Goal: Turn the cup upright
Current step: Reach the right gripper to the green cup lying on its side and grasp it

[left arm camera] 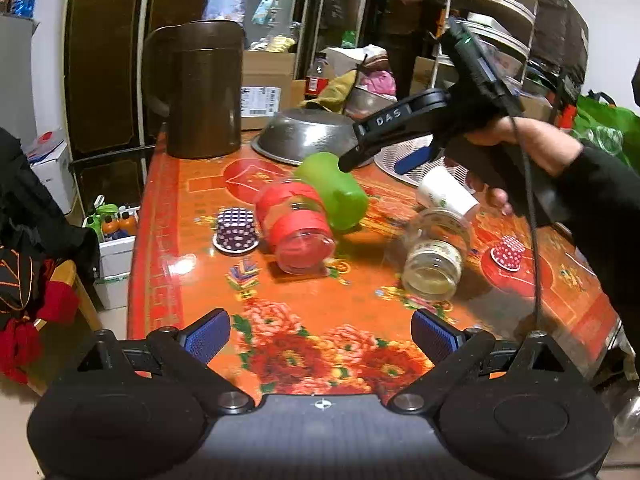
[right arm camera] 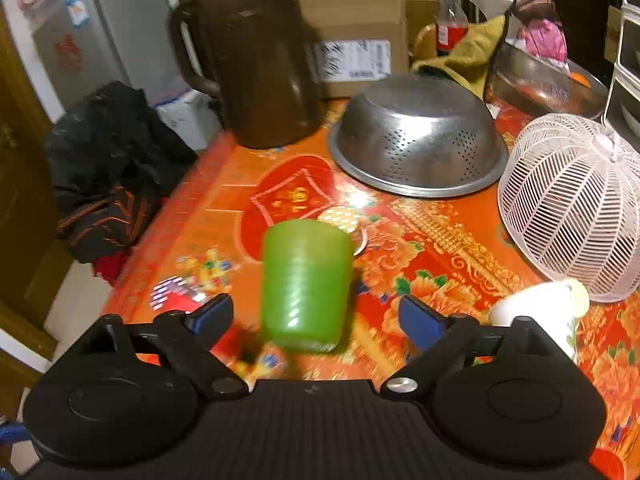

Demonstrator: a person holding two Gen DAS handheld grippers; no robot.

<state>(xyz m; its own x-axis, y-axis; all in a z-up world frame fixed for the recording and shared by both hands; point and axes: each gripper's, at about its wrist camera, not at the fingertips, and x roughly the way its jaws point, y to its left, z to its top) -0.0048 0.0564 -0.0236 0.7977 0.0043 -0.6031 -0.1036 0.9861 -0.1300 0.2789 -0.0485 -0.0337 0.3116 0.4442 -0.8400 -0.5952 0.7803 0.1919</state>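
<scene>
Your right gripper [right arm camera: 316, 316] is spread wide, blue pads either side of the green cup [right arm camera: 306, 284] without touching. The cup is translucent ribbed plastic, tapered, lying tilted on the glossy floral tablecloth [left arm camera: 320, 336] beside a red-banded glass jar [left arm camera: 298, 232]. Your left gripper [left arm camera: 320, 338] hangs open, holding nothing.

Left gripper [left arm camera: 320, 338] and right gripper [right arm camera: 316, 316] both spread wide.

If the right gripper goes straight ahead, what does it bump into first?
Most likely the green cup. It sits dead ahead between the open fingers of the right gripper, though blur makes the depth uncertain.
</scene>
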